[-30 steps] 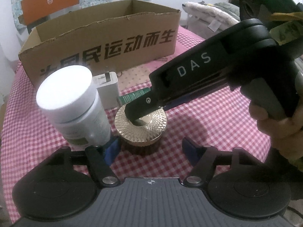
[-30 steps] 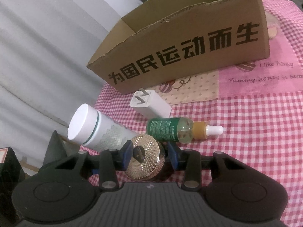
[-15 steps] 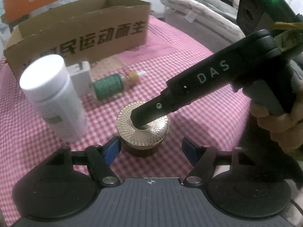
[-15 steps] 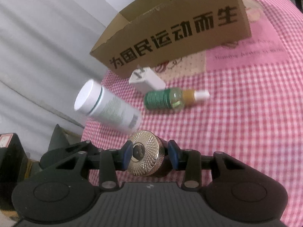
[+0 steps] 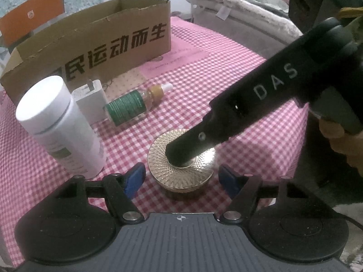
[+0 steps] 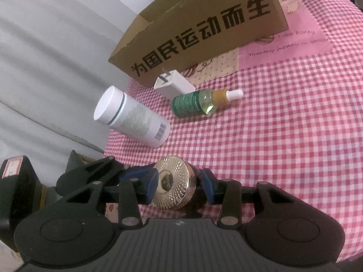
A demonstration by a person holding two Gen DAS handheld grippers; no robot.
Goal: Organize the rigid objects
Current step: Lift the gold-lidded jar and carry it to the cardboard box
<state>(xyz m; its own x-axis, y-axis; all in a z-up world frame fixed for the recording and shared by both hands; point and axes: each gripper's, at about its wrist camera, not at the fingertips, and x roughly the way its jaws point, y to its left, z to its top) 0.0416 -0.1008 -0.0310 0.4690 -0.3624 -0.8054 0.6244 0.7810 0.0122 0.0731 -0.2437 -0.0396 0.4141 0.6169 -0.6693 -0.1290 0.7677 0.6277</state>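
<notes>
Gold-lidded jar [image 6: 173, 187] on surface, 6 o'clock of box [image 6: 204, 27]. Right hand-held gripper [image 6: 179, 187] brackets lid, jaws just eased wider, pads barely apart. Left hand-held gripper [image 5: 181, 178] open, straddling jar. Rigid, slick, probably weighty: grip ribbed rim.

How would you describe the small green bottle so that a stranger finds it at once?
Start at the open cardboard box on the checked tablecloth. In front of it sits a white charger; beside that lies the dropper bottle. It alone lies flat, with a green label and amber collar.
</notes>
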